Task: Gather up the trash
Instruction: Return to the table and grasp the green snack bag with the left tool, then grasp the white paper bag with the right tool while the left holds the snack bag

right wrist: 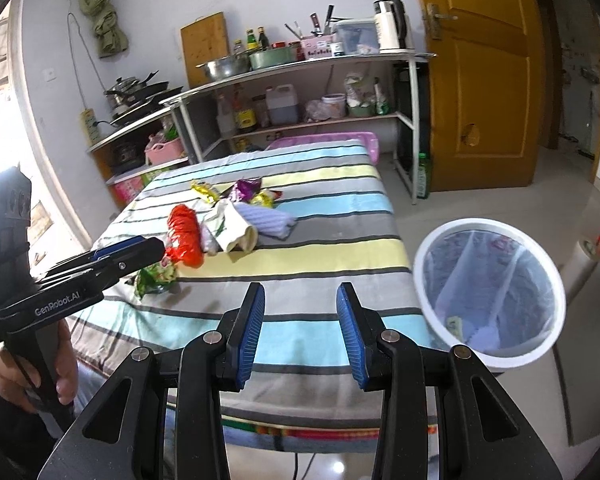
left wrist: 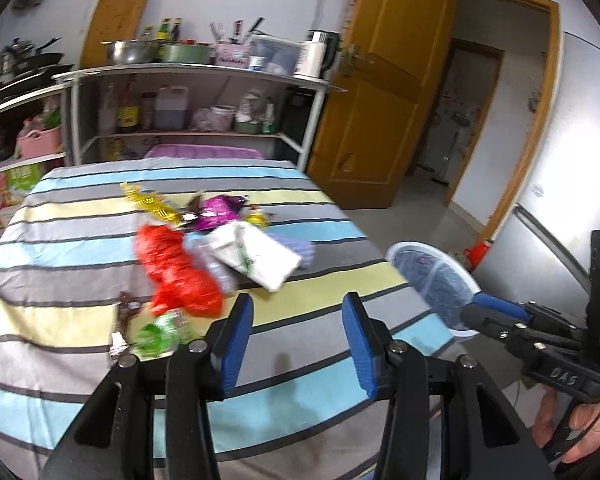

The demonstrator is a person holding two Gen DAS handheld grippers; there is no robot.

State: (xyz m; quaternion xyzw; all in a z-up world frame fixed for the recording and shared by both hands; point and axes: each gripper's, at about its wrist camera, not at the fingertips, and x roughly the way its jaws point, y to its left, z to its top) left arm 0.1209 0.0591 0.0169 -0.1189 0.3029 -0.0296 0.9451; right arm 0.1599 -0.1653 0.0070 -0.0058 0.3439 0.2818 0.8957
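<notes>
Several wrappers lie in a loose pile on the striped tablecloth (left wrist: 80,240): a red bag (left wrist: 176,272), a white bag (left wrist: 260,256), a purple foil wrapper (left wrist: 220,208), a yellow wrapper (left wrist: 152,200) and a green wrapper (left wrist: 160,332). My left gripper (left wrist: 298,344) hovers just short of the pile, open with nothing between its fingers. My right gripper (right wrist: 300,332) is also open and holds nothing, above the table's near edge. To its right on the floor stands a white trash bin (right wrist: 484,222) with a clear liner. The right wrist view shows the red bag (right wrist: 185,236) and the green wrapper (right wrist: 156,276) beside the left gripper (right wrist: 140,248).
A folded lavender cloth (right wrist: 264,220) lies against the white bag. Behind the table stands a metal shelf (left wrist: 196,72) with pots, bottles and a kettle. An open wooden door (left wrist: 380,100) is at the right. A person's hand (right wrist: 64,384) holds the left gripper's handle.
</notes>
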